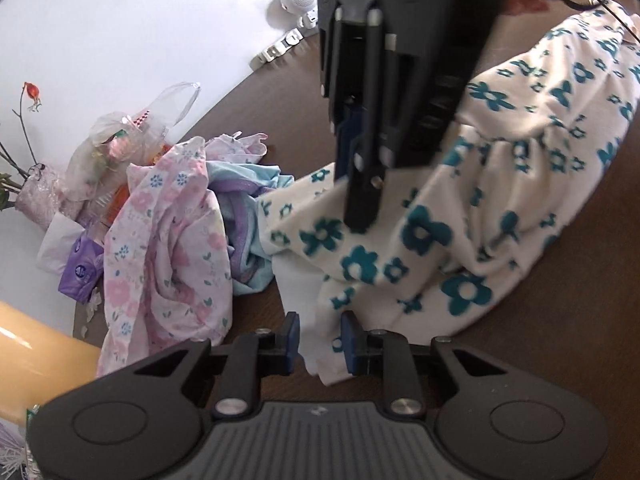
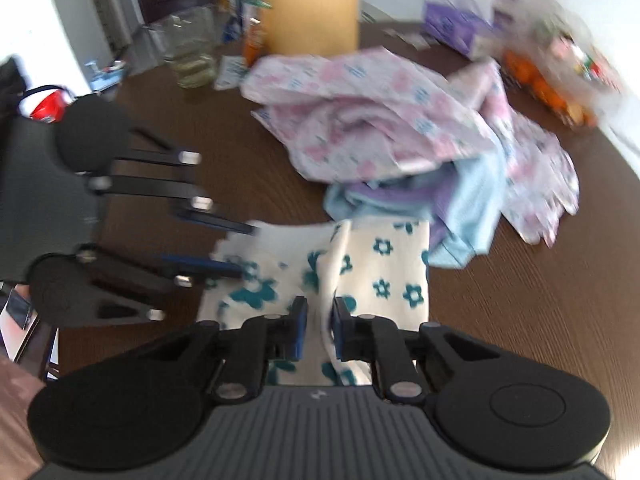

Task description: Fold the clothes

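A white garment with teal flowers (image 1: 460,216) lies bunched on the dark wooden table (image 1: 288,96). My left gripper (image 1: 319,340) has its blue pads on either side of the garment's near edge, with a gap between them. My right gripper (image 2: 320,326) has a ridge of the same white teal-flowered garment (image 2: 384,272) between its pads. The right gripper also shows in the left wrist view (image 1: 356,200), coming down from above onto the cloth. The left gripper shows in the right wrist view (image 2: 236,248), at the garment's left edge, its fingers apart.
A pile of clothes lies beside it: a pink floral piece (image 1: 168,248), also visible in the right wrist view (image 2: 380,120), over light blue and purple cloth (image 2: 452,208). A yellow cylinder (image 2: 308,4), purple tissue box (image 2: 456,24), clear bags with oranges (image 2: 560,68) and a glass jar (image 2: 192,56) stand further back.
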{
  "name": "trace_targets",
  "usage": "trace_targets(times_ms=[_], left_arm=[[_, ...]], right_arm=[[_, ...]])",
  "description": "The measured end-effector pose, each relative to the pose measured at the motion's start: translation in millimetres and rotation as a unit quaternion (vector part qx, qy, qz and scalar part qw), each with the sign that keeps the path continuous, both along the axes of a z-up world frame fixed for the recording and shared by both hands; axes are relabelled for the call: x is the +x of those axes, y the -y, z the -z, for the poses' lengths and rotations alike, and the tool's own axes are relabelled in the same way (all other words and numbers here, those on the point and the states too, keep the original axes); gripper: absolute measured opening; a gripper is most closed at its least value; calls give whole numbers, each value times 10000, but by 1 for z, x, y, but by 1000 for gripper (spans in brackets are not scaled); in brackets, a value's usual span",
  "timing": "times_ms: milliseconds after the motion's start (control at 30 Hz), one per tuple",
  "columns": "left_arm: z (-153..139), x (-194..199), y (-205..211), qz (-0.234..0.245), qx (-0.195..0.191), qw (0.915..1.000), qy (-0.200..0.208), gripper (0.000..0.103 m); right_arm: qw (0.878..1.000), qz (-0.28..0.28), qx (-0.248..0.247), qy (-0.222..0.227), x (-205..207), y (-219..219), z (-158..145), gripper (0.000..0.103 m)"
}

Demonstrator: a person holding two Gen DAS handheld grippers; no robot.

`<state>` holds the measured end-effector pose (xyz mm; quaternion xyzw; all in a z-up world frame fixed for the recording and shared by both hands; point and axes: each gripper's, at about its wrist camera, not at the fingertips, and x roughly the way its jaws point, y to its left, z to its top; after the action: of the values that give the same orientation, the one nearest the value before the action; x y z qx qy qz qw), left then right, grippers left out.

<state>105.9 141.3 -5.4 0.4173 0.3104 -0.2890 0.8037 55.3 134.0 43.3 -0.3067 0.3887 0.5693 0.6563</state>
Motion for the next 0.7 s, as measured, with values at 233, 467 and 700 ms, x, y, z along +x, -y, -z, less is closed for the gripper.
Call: trace_targets(times_ms=[233,467,700], left_arm=[[-9,12,-11,-335,-413,9982,-270,40],[-36,20,-42,-1198,-1336,9783,-1035,89],[-32,34,-56,-1869,-2038,9371,-2129,93]], right_arm=[[9997,-18,-202,97,-6,-7,12,17],[9965,81,-145,825,-34,17,-23,70],[9929,705,63,958,-61,70,-43,82]])
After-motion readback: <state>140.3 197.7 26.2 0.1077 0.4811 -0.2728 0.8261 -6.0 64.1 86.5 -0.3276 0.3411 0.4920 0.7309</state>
